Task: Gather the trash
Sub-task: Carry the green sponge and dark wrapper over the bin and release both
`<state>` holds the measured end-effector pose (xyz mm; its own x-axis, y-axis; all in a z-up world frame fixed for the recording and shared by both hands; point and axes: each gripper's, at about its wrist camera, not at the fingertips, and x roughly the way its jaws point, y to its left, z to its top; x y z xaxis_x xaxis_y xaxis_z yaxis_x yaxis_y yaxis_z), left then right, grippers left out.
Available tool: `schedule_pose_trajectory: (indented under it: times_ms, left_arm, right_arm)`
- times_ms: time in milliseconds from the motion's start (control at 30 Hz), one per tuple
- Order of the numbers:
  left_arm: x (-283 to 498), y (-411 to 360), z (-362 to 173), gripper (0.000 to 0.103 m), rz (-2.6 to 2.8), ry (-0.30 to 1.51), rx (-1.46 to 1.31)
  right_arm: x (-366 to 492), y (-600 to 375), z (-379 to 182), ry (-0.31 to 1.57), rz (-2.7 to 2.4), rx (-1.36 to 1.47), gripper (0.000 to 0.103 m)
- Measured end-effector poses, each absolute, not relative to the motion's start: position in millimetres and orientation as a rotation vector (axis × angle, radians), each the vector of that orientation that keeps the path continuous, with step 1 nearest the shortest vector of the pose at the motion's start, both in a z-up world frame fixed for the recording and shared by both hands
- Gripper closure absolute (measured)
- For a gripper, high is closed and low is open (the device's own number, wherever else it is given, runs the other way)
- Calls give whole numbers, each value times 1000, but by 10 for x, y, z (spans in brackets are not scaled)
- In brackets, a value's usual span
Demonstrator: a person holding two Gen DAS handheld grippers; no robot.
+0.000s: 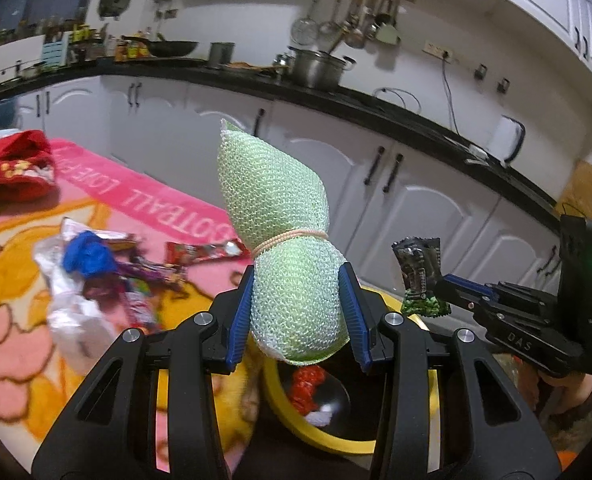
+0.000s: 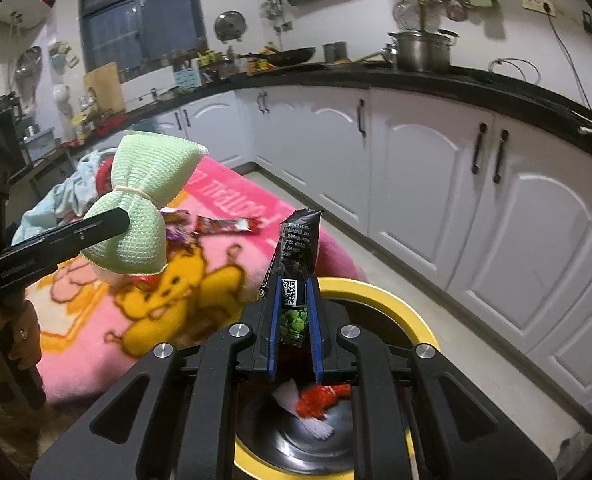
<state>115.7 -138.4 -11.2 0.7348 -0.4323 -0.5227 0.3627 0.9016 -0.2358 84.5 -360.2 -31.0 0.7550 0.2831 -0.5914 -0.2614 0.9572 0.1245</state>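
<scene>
My left gripper [image 1: 298,304] is shut on a pale green knitted cloth bundle [image 1: 283,216] tied with a rubber band, held above the yellow-rimmed bin [image 1: 320,436]. The bundle also shows in the right wrist view [image 2: 143,208]. My right gripper [image 2: 291,320] is shut on a black snack wrapper with green peas printed on it [image 2: 298,256], over the same bin [image 2: 380,296]. The wrapper also shows in the left wrist view [image 1: 418,276]. Red and white trash [image 2: 320,400] lies in the bin's black liner.
A pink cartoon blanket [image 1: 23,320] covers the table, with several wrappers and a blue scrap [image 1: 91,258], a red wrapper [image 1: 203,250] and a red cloth [image 1: 15,168]. White kitchen cabinets [image 2: 456,200] stand behind.
</scene>
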Motion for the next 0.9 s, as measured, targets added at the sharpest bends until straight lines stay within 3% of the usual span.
schedule_pose_trajectory:
  times_ms: [733, 900]
  left_arm:
    - [1264, -2019, -751, 68, -551, 770, -22]
    - [1326, -1996, -862, 63, -541, 806, -34]
  right_arm:
    - [868, -3908, -784, 763, 218, 48, 90]
    - [923, -3899, -870, 795, 226, 70, 87]
